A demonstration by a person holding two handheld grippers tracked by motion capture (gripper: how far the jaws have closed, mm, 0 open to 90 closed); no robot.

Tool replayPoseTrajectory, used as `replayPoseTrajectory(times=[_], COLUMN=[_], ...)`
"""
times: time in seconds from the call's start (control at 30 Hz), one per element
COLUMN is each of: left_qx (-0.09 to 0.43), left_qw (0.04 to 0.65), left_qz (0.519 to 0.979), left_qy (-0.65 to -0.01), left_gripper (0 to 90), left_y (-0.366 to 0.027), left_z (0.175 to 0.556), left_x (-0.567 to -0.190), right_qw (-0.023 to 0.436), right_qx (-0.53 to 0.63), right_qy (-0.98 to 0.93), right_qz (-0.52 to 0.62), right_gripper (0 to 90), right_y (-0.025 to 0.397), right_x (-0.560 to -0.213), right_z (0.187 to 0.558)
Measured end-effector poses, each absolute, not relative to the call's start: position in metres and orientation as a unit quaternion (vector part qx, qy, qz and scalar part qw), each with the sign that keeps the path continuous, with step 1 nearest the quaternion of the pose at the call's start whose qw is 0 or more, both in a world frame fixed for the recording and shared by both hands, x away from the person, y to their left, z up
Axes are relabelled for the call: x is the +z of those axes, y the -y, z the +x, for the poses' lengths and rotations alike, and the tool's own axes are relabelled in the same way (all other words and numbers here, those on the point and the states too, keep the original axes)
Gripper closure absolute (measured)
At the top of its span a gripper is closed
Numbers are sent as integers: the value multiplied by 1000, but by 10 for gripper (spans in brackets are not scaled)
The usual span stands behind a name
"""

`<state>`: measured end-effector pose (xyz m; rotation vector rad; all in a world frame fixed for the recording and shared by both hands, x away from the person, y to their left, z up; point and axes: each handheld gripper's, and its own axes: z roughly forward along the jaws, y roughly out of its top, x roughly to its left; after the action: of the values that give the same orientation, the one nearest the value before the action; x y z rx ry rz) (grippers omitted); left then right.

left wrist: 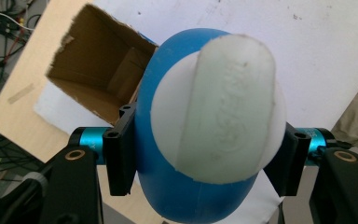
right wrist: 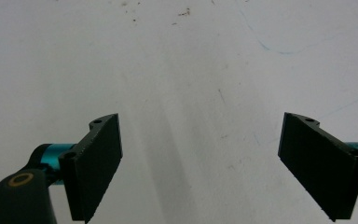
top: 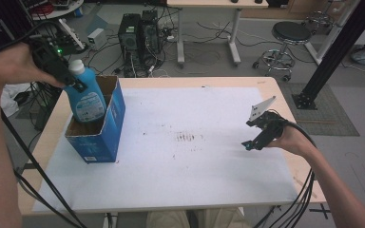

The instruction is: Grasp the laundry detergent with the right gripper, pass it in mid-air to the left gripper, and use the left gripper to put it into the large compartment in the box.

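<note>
Surface: white sheet (top: 195, 156) on a wooden table (top: 285, 95).
High view: left gripper (top: 69, 78) holds blue detergent bottle (top: 88, 102), partly inside cardboard box (top: 109, 128).
Left gripper view: jaws clamp the bottle's neck.
Right gripper view: right gripper (right wrist: 200, 163) wide apart, empty.
Progress: bottle likely mid-transfer; release remains.

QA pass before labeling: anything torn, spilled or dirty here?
The cardboard box has a ragged, torn top edge. The white table cover carries a patch of dark smudges near its middle. No spill shows; the blue bottle is capped, clamped in the left gripper.
</note>
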<state>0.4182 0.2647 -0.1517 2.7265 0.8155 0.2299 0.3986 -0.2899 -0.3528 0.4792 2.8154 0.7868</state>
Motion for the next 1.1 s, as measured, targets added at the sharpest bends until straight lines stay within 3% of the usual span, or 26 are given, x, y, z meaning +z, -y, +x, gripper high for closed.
replayPoseTrajectory(times=[0.6,0.7,1.1], left_qx=[51,40,43], left_qw=[106,77,82], left_qz=[955,959,959], left_qy=[-272,-270,-269], left_gripper=[376,376,375], left_y=[-265,-262,-260], left_z=[426,428,431], left_x=[-250,-263,-277], right_qw=[92,91,93], right_qx=[262,260,260], right_qy=[-948,-949,-948], right_qz=[157,155,160], right_gripper=[128,128,128], right_y=[287,286,287], right_x=[-353,-354,-357], right_z=[395,394,394])
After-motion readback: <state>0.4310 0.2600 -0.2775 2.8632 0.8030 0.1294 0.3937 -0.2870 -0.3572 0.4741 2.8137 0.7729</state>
